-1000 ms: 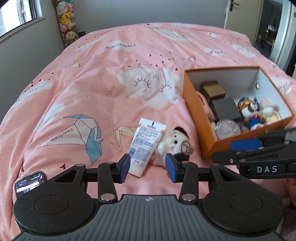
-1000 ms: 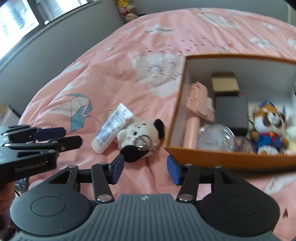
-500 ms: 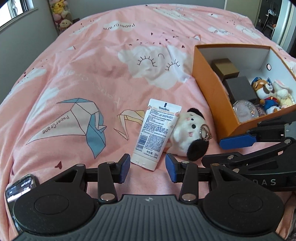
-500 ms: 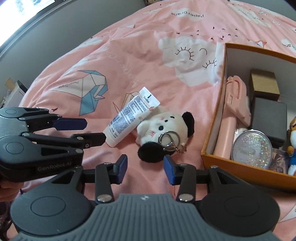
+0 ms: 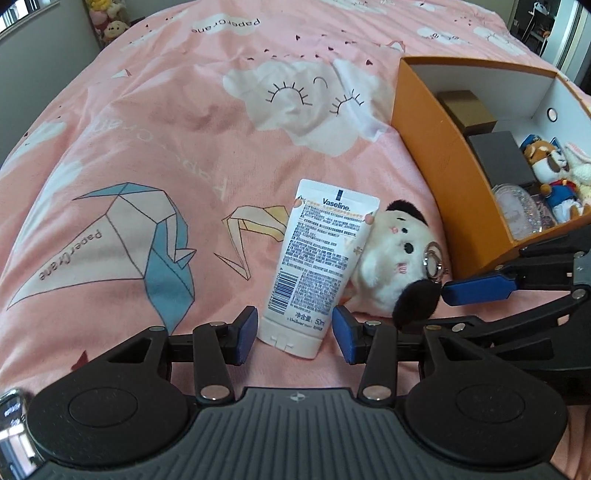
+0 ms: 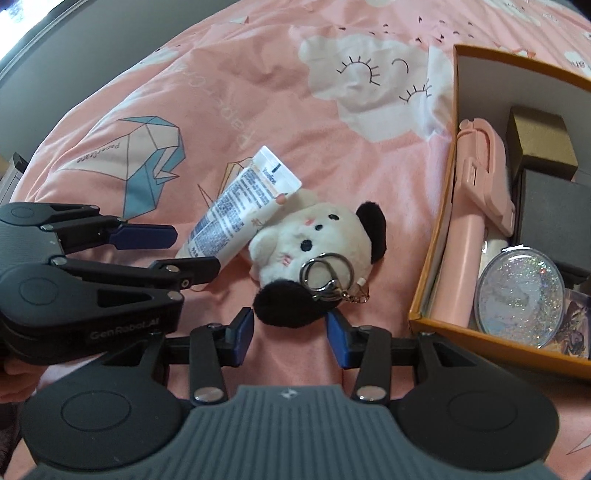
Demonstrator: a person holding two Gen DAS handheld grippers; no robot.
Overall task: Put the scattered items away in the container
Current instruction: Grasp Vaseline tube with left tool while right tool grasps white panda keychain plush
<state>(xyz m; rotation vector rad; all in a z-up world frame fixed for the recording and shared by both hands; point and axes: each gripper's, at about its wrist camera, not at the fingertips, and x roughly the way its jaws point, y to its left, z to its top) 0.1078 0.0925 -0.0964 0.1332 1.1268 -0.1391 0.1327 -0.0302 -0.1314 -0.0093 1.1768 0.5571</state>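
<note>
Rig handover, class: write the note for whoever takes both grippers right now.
Left gripper: open, jaws either side of the cream tube's cap end, not gripping; they have just been opening.
Right gripper: open, at the plush keychain's black ear.
Both items lie touching on the bedspread, beside the orange box.
Done: several items already boxed.
Left: grip, lift and box both.

A pink duvet (image 5: 177, 122) covers the whole bed, printed with white clouds (image 5: 306, 99) that have closed, lashed eyes, with a blue and white paper crane (image 5: 122, 236) lettered "PaperCrane", and with a smaller yellow crane (image 5: 255, 229). Soft toys (image 5: 109, 22) are stacked in the far corner by a grey wall (image 6: 74, 48). A phone (image 5: 11, 417) with a lit screen shows at the lower left edge. A doorway (image 5: 543, 26) opens at the far right.
</note>
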